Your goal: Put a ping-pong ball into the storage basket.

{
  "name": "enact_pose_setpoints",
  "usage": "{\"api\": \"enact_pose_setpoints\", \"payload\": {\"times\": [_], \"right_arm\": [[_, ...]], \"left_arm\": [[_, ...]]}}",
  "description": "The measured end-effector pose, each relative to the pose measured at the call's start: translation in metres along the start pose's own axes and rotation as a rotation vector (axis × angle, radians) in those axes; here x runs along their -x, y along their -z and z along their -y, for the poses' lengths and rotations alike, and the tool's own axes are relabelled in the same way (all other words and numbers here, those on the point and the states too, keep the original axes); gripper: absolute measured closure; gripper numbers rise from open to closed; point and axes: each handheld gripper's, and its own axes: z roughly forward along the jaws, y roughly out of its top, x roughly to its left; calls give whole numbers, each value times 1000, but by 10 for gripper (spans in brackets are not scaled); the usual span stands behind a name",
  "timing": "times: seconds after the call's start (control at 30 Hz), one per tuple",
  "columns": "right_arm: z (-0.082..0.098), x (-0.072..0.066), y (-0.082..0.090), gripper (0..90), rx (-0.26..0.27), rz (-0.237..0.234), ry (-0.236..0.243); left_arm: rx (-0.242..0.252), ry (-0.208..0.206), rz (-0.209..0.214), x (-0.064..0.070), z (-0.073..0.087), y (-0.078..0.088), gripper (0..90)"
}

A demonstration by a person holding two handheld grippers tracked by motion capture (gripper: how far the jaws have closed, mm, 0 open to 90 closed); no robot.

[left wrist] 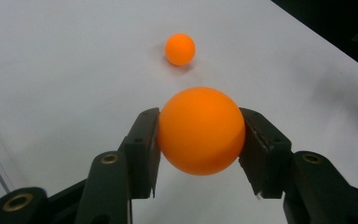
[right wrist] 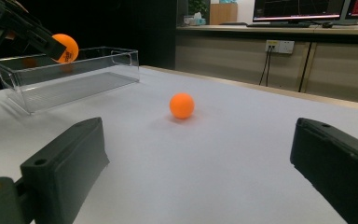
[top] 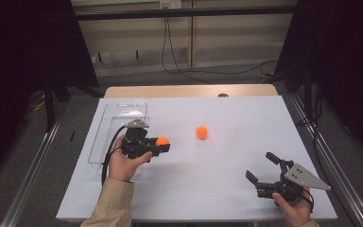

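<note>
Left gripper is clamped on one orange ball, held off the table just beside the clear bin; looks like the carry-to-bin step. Second ball sits mid-table, right gripper idle with jaws wide and empty. Next: swing over the bin, then release.

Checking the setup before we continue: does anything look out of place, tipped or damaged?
Nothing stands out. The clear bin sits upright, one orange ball rests on the table, and the left gripper holds the other ball cleanly.
</note>
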Motion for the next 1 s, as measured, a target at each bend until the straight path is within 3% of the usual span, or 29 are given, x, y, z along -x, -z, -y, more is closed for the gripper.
{"api": "enact_pose_setpoints", "payload": {"times": [1.0], "right_arm": [[0,0,1,30,1,0,-2]], "left_arm": [[12,17,-32,-9,-2,13,513]]}}
